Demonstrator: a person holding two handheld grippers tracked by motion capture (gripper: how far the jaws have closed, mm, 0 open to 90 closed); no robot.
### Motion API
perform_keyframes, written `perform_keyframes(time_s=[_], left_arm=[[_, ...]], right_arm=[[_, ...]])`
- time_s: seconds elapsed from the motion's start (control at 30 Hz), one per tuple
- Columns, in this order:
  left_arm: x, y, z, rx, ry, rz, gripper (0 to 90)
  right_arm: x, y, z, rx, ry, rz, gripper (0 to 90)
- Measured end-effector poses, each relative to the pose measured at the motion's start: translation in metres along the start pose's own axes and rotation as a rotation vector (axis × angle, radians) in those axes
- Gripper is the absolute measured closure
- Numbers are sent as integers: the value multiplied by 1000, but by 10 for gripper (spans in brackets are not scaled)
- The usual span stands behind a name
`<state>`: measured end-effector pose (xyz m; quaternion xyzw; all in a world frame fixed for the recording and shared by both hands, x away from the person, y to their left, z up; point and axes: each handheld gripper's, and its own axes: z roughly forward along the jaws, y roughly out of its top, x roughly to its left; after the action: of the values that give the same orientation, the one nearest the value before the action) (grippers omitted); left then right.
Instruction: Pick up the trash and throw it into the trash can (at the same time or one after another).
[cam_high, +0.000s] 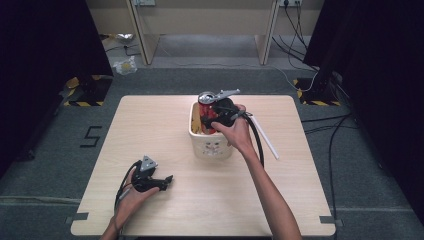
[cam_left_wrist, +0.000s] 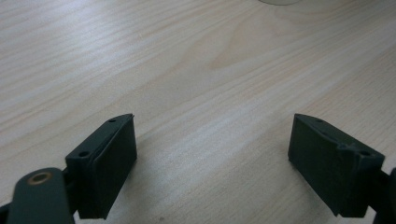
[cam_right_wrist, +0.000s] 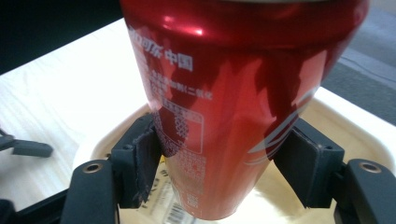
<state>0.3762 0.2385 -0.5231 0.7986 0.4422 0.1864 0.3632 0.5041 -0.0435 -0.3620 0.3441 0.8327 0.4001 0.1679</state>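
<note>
Fingers (cam_right_wrist: 299, 163) around can (cam_right_wrist: 233, 93), over bin (cam_high: 212, 147)

The red cola can (cam_right_wrist: 233, 107) is glossy aluminium with white Chinese lettering, a printed panel of small text and a barcode near its base. It stands nearly upright, silver top (cam_high: 205, 97) uppermost, its lower end just inside the mouth of the cream plastic bin (cam_high: 212, 146), clamped at the sides between the black jaws of the right gripper (cam_right_wrist: 217, 168). The bin is a small rounded-square container with a little printed figure on its near wall, standing upright around the middle of the light wooden counter (cam_high: 165, 120), with something yellowish lying inside it.
</note>
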Motion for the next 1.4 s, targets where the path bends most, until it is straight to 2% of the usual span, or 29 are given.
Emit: perform_keyframes(time_s=[0.2, 0.43, 0.67, 0.9, 1.4], left_arm=[[0, 0, 0, 1, 1, 0, 146], [0, 0, 0, 2, 0, 0, 146], [0, 0, 0, 2, -1, -1, 146], [0, 0, 0, 2, -1, -1, 146], [0, 0, 0, 0, 0, -3, 146]], right_arm=[[8, -2, 7, 33, 23, -8, 338], [10, -5, 15, 76, 29, -8, 337], [13, -6, 18, 94, 37, -11, 337], [14, -10, 22, 108, 49, -4, 336], [12, -13, 22, 103, 53, 21, 311]])
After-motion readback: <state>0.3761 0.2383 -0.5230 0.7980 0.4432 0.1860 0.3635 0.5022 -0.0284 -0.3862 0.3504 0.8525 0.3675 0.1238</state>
